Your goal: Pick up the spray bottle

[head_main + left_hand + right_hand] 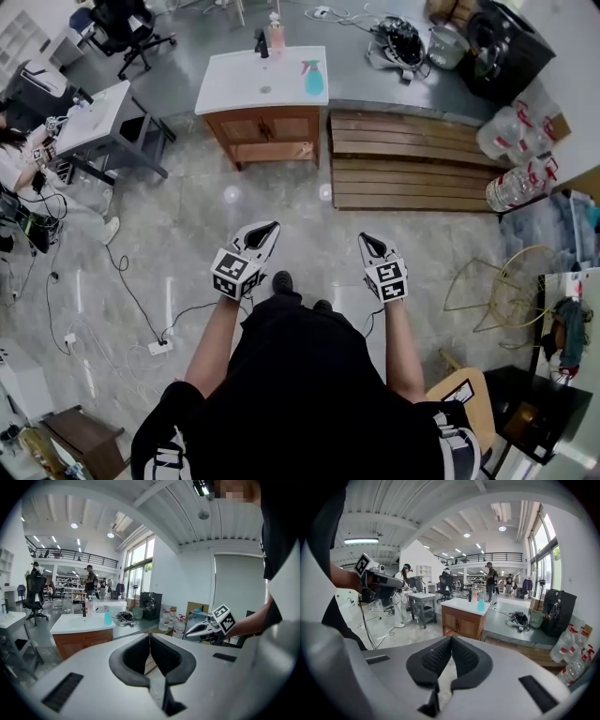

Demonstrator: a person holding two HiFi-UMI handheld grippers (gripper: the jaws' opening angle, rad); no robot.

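Head view: the step in hand is the approach. The person stands on a pale, glossy stone floor (187,234), well apart from the bottle (313,79). It is a translucent teal spray bottle with a rounded body and a narrow trigger head, upright on the right part of a smooth white counter (234,89) over a brown wood cabinet. A black faucet (262,42) and a pink bottle (276,36) stand at the counter's back edge. The left gripper (270,228) and right gripper (367,239), both matt grey plastic with a marker cube, are held out low over the floor. Slatted wooden steps (412,159) lie to the right of the cabinet.

Left gripper view: the left gripper (150,641) has its 2 black, ribbed pads pressed together, with nothing between them. The bottle (108,616) stands far ahead and to the left.

Right gripper view: the right gripper (451,644) also has its 2 pads meeting at the tips, and it is empty. The bottle (481,603) stands ahead and slightly right, clear of the pink bottle behind it.

Next, I judge, the person must walk up to the counter, spread 1 gripper's jaws and bring them round the bottle's body. The plastic looks slick and light, so a centred squeeze should keep it from tipping.
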